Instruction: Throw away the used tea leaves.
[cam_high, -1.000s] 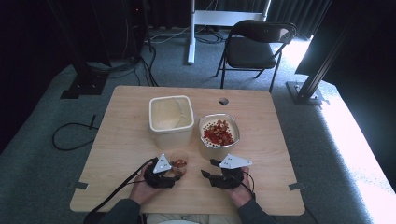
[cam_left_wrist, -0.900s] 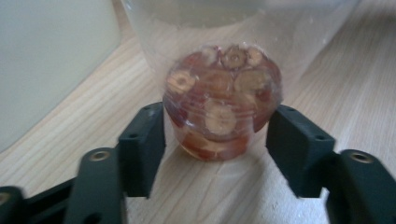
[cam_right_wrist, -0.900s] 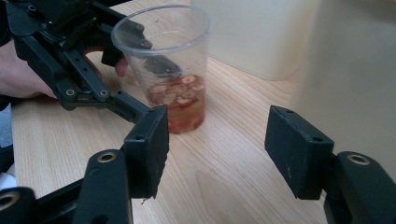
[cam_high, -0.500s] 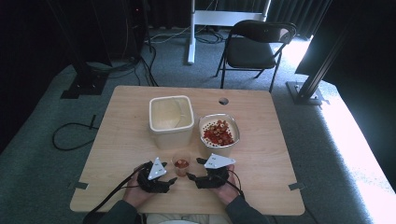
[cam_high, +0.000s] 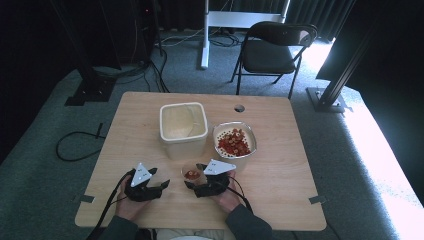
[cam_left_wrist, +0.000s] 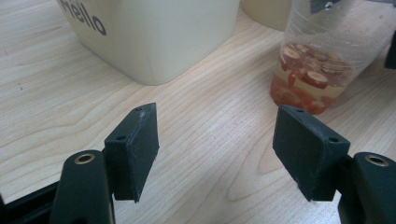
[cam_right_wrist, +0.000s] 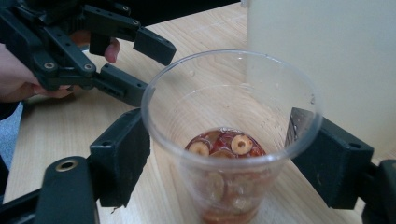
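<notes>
Clear plastic cup (cam_right_wrist: 231, 140), near the front middle of the table (cam_high: 300, 165), just in front of the cream tub (cam_high: 183, 126) and beside the bowl of red pieces (cam_high: 234, 140). About a quarter full with red, wet-looking slices, some like small rings with a pale centre; thin, see-through wall, open rim, no lid.

From the left: left gripper (cam_high: 162, 184) low over the wood, jaws spread wide with nothing between them, the cup (cam_left_wrist: 322, 60) ahead and to one side of the gap, well apart from both pads. On the tub (cam_left_wrist: 154, 32) the dark letters "ello", the first letter cut off.

Then the right gripper (cam_right_wrist: 219, 154): one jaw on each side of the cup, just under the rim. Hard to say whether the pads already press the wall; maybe a thin gap on both sides, so grasp or no grasp cannot be told.

Possible trouble from here, as a judgement only: too strong a squeeze, and a soft wall like this likely to buckle and push liquid over the rim. Too weak, and a wet smooth cup likely to slip down on lifting. A quick tilt, and slices out on the table. Also little room between tub, bowl and the two grippers, so a knock against the tub is easy.
</notes>
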